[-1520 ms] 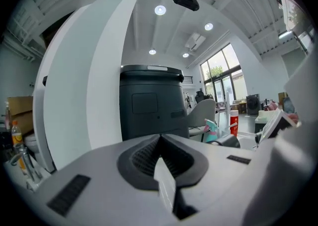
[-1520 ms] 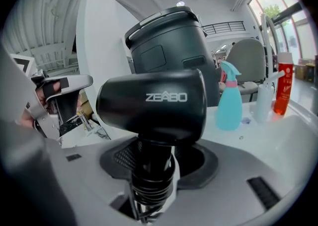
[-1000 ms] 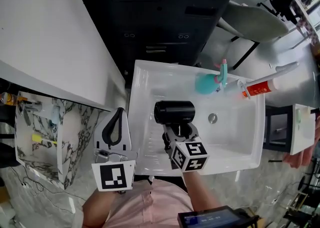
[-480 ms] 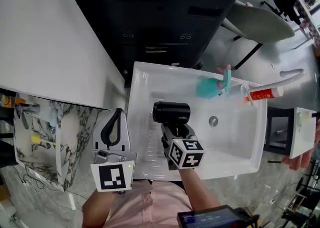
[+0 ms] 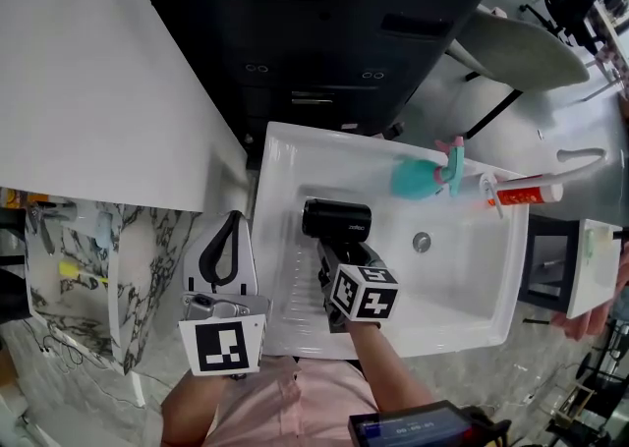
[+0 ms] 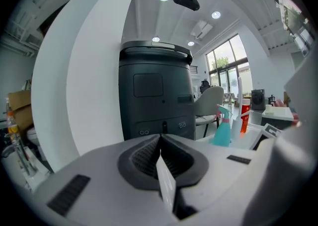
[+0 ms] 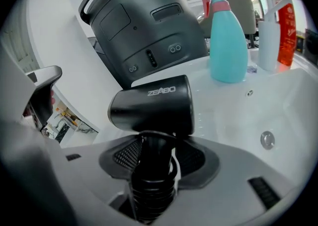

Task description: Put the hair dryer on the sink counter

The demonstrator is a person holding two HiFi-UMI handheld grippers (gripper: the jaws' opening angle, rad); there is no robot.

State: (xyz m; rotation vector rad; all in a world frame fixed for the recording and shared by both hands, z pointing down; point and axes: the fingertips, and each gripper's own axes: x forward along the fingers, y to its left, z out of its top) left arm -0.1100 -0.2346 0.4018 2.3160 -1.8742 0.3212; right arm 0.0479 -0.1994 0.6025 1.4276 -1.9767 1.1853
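A black hair dryer hangs over the left half of the white sink basin, barrel lying crosswise. My right gripper is shut on its ribbed handle from the near side. In the right gripper view the dryer stands up out of the right gripper, the handle clamped between the pads. My left gripper hovers left of the sink's near-left corner, jaws shut with nothing between them. In its own view the left gripper shows the pads meeting.
A teal spray bottle and a red-and-white tube stand on the sink's far rim by a white faucet. The drain lies right of the dryer. A dark cabinet is behind; a white counter and marble shelf are left.
My right gripper has carried the hair dryer slightly to the left over the basin, away from the drain. The left gripper has stayed where it was.
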